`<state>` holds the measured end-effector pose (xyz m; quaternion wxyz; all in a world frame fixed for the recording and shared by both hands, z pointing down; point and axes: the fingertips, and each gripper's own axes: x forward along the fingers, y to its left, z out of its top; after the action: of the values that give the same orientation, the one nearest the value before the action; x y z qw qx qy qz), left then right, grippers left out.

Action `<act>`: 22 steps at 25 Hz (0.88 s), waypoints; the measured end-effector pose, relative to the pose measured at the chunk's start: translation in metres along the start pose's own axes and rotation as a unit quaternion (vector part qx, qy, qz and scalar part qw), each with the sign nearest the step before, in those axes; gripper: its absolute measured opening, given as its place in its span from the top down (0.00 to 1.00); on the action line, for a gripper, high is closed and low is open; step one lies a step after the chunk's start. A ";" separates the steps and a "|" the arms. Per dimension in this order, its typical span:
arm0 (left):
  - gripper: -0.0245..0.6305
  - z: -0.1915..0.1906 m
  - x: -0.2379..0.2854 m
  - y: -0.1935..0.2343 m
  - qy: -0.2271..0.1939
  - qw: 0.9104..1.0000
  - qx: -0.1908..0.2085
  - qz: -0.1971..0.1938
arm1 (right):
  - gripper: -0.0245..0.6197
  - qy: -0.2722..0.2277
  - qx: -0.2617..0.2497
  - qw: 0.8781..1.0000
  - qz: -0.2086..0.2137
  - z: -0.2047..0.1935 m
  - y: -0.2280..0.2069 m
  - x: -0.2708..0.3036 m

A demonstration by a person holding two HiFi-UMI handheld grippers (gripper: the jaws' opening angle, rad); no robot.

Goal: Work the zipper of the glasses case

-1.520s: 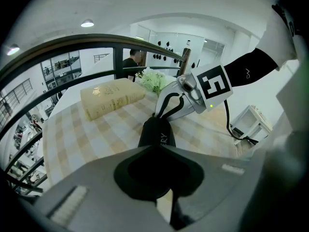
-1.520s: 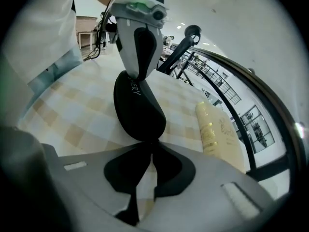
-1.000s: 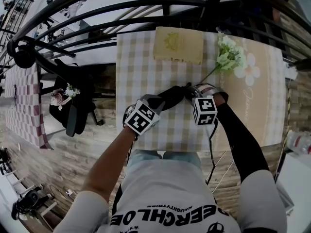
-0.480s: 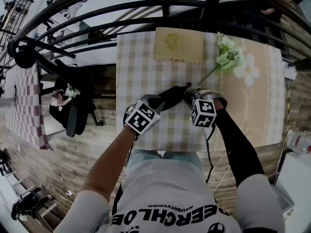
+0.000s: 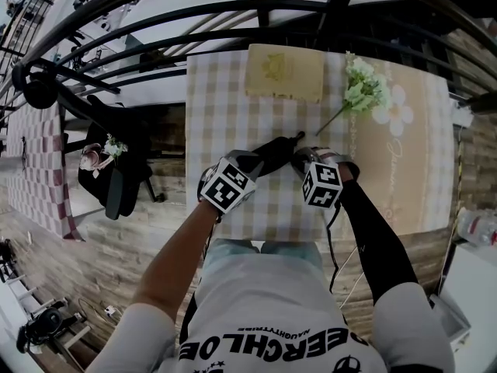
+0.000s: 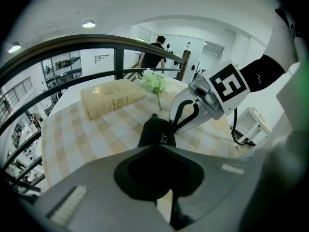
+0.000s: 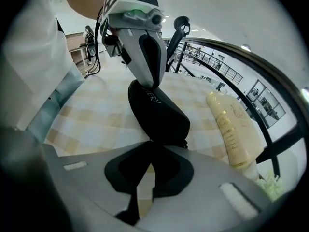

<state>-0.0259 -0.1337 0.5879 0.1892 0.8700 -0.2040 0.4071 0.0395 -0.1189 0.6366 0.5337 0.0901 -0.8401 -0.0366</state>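
Beige-and-white checked surface [image 5: 221,92] carries 1 cream hardback book [image 5: 285,72] at the far edge and 1 white-green flower sprig [image 5: 361,88] right of it. 1 black soft glasses case [image 5: 272,154] lies slantwise nearer the front, btw 2 grippers. Left gripper [image 6: 161,146]: jaws pinching one end of the case, anchoring it. Right gripper [image 7: 150,143]: jaws pressed together at the opposite end, prob. on the zipper pull, too small to confirm. Step, as I read it: start of the zip run. Next: draw the pull along the seam w/ left bracing.
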 end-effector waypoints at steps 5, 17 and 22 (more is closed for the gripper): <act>0.79 0.000 0.001 0.001 -0.004 1.000 0.000 0.003 | 0.91 -0.002 0.010 1.000 0.003 0.005 0.007 0.001; 0.78 0.010 -0.002 -0.007 0.003 1.000 0.012 -0.015 | 0.91 -0.020 0.060 0.997 -0.035 0.004 -0.019 -0.014; 0.78 0.026 0.014 -0.016 -0.011 1.000 0.001 -0.022 | 0.91 0.001 0.072 0.995 -0.068 -0.014 -0.048 -0.016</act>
<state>0.0069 -0.1354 0.5807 0.1945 0.8788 -0.1866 0.3938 0.0641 -0.1626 0.6203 0.5230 0.1851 -0.8319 -0.0115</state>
